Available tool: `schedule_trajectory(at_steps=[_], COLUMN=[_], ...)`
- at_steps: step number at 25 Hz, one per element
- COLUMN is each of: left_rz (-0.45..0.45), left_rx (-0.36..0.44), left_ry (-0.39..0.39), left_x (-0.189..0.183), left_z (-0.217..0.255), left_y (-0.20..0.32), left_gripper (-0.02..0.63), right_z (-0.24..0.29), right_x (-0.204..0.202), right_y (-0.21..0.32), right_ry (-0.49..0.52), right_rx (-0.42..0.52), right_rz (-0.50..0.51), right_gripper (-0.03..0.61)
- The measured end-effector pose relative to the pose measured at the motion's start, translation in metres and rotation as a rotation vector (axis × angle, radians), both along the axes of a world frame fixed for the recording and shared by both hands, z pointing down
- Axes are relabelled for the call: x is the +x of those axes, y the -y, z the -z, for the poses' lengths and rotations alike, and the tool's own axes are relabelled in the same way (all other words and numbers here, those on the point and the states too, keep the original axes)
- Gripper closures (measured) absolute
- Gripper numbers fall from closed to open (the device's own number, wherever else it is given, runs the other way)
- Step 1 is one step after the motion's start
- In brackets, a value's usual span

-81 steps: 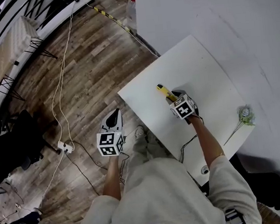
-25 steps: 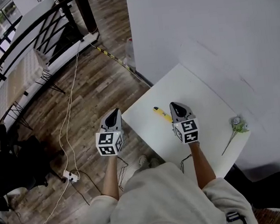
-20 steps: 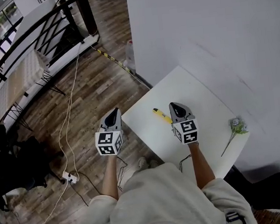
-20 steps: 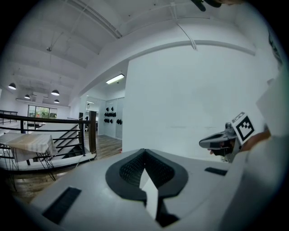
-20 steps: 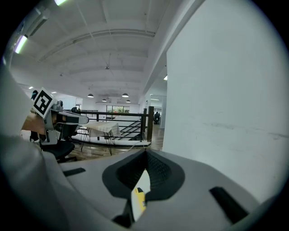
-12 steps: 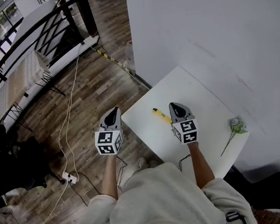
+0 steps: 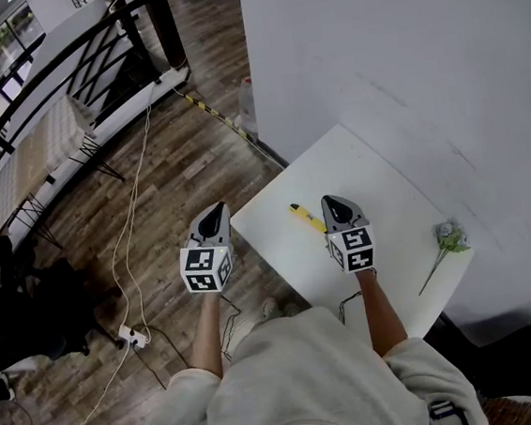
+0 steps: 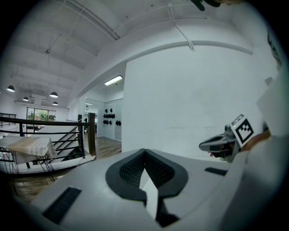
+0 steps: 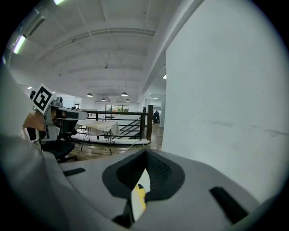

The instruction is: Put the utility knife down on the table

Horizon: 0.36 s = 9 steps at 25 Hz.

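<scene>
The yellow utility knife lies flat on the small white table, near its left side. My right gripper hovers just right of the knife, jaws shut with nothing in them, apart from it. Through that gripper's own jaw slit a bit of the yellow utility knife shows below. My left gripper hangs over the wooden floor, just off the table's left edge, shut and empty. In the left gripper view the right gripper shows at the right.
An artificial flower lies at the table's right corner. A white wall stands behind the table. Cables and a power strip lie on the floor at left. A black railing and a cloth-covered table stand farther left.
About three seconds ago my right gripper was at the knife on the table; it now stands back and the knife lies free. Over the last second nothing has visibly moved.
</scene>
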<state>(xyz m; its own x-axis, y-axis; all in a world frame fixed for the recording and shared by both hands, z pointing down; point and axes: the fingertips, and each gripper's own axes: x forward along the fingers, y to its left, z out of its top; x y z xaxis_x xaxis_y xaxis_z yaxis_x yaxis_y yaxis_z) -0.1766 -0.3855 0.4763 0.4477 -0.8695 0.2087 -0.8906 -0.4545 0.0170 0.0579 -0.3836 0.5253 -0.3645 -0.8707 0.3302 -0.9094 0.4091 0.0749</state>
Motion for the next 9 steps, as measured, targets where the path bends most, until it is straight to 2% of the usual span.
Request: schedule_trajectory(at_steps=[9], left_rz=[-0.004], left_rx=[-0.002], left_ry=[0.001], left_x=[0.0024], left_z=[0.0000], left_y=[-0.0003], left_gripper=[0.607], right_z=[-0.0005], right_x=[0.0026], right_y=[-0.0003], right_ry=[-0.004], right_rx=[-0.001], right_rz=[-0.004], right_gripper=[0.580])
